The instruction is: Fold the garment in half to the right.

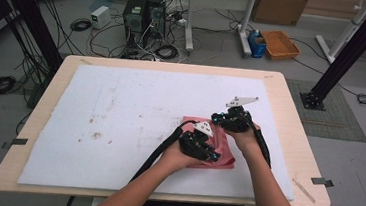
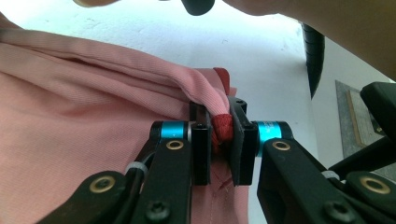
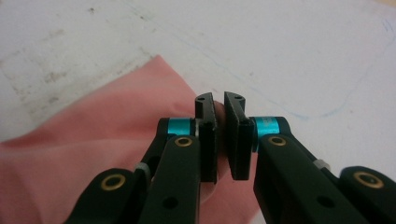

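Cloth: a pink cloth (image 1: 217, 146) lies crumpled on the white mat (image 1: 119, 117), toward the mat's near right part, under both grippers.
Cloth fold: in the left gripper view a bunched edge of the cloth (image 2: 93, 116), with a darker red hem, rises off the mat into the jaws.
Left gripper: the left gripper (image 2: 220, 140) is clamped on that red hem fold; it sits at the near side of the cloth (image 1: 200, 143), held in the person's left hand (image 1: 179, 155).
Right gripper: the right gripper (image 3: 220, 140) has its jaws drawn nearly together on a thin pinch of the cloth (image 3: 84, 154) near its corner; it sits at the far right edge of the cloth (image 1: 232, 120), held in the right hand (image 1: 245, 138).
Mat: white, stained with brownish spots to the left of the cloth; it covers most of the wooden table (image 1: 28, 129).
Beyond the table: an orange tray (image 1: 280, 44) on the floor, well behind the cloth, among cables and computer cases (image 1: 143, 14).
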The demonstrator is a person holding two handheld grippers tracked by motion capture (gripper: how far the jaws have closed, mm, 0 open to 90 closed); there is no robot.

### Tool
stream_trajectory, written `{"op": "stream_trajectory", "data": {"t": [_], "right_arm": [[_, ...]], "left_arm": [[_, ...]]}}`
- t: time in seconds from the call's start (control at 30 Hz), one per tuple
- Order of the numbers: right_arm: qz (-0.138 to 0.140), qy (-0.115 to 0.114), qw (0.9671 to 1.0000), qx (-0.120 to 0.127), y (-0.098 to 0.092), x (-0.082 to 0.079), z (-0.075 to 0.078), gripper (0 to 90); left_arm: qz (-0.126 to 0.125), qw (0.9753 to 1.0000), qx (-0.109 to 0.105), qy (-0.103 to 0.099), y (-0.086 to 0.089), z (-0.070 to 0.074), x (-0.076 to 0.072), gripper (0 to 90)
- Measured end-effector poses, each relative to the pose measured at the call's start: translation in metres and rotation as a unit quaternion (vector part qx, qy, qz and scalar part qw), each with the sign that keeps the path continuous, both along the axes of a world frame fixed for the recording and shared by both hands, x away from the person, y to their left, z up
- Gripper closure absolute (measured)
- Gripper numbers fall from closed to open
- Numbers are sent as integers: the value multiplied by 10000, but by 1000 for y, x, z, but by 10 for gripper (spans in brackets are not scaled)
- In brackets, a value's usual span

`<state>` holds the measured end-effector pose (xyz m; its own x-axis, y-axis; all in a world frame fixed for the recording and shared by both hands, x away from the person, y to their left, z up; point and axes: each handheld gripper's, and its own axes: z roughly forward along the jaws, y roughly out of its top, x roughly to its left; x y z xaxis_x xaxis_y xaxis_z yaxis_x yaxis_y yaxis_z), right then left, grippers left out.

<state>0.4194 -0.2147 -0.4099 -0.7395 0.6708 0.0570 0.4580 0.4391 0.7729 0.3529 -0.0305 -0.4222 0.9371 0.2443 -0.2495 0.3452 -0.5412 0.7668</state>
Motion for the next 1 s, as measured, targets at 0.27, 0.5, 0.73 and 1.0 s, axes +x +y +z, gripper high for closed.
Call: {"op": "stream_trajectory", "data": {"t": [0.27, 0.5, 0.73, 1.0], "right_arm": [[-339, 33, 9991, 233, -15, -3, -3, 553], [-316, -190, 9987, 350, -17, -12, 11, 485], [-71, -292, 9995, 75, -7, -22, 13, 486], [77, 25, 9993, -371, -8, -39, -4, 641]], "left_arm": [[237, 9995, -205, -6, 2, 3, 0, 542], [642, 9968, -428, -192, 31, 14, -1, 458], [1192, 9909, -476, -402, 80, 19, -3, 400], [1734, 9823, -452, -548, 141, 15, -12, 391]]}}
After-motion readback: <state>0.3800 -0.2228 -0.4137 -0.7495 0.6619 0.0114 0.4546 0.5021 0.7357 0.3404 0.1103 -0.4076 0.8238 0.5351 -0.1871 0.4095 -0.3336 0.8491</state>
